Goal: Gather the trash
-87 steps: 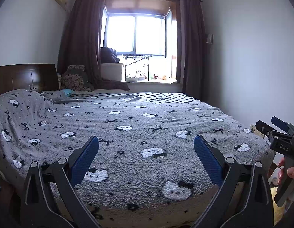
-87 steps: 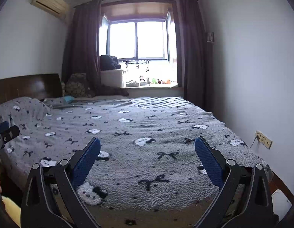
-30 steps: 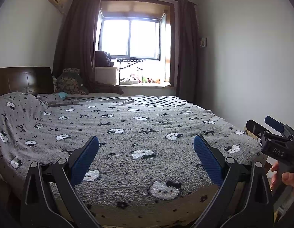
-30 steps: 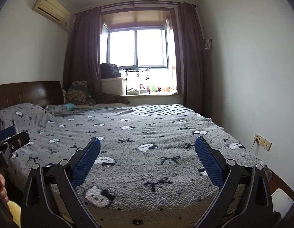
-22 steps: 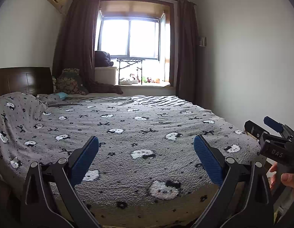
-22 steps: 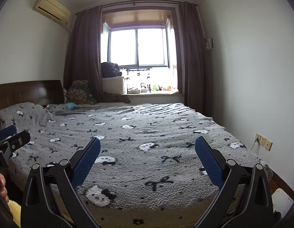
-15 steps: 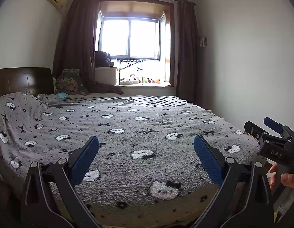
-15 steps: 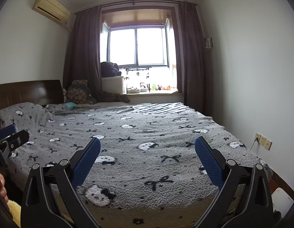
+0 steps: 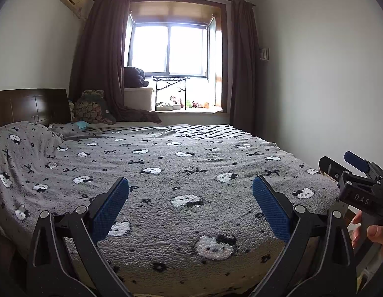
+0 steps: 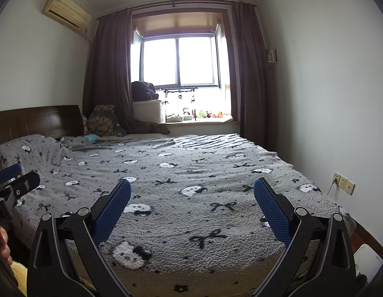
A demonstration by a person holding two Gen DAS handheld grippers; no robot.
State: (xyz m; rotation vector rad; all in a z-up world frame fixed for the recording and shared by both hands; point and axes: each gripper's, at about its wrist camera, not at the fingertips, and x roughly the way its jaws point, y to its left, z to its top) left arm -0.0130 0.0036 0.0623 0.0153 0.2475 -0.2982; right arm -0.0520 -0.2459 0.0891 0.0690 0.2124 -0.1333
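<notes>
The letters "DAS" were printed in pale capitals on the black body of the right gripper (image 9: 359, 170), seen at the right edge of the left wrist view (held in a hand there). No other text, label, brand or number could be read in either view.

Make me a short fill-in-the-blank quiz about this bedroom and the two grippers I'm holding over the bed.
1. Both the left gripper and the right gripper have their jaws ____.
2. The grey blanket on the bed is patterned with cat faces and black ____.
3. The air conditioner hangs on the wall to the ____ of the window.
4. The wall sockets are mounted on the ____ wall.

Missing words: open; bows; left; right
</notes>
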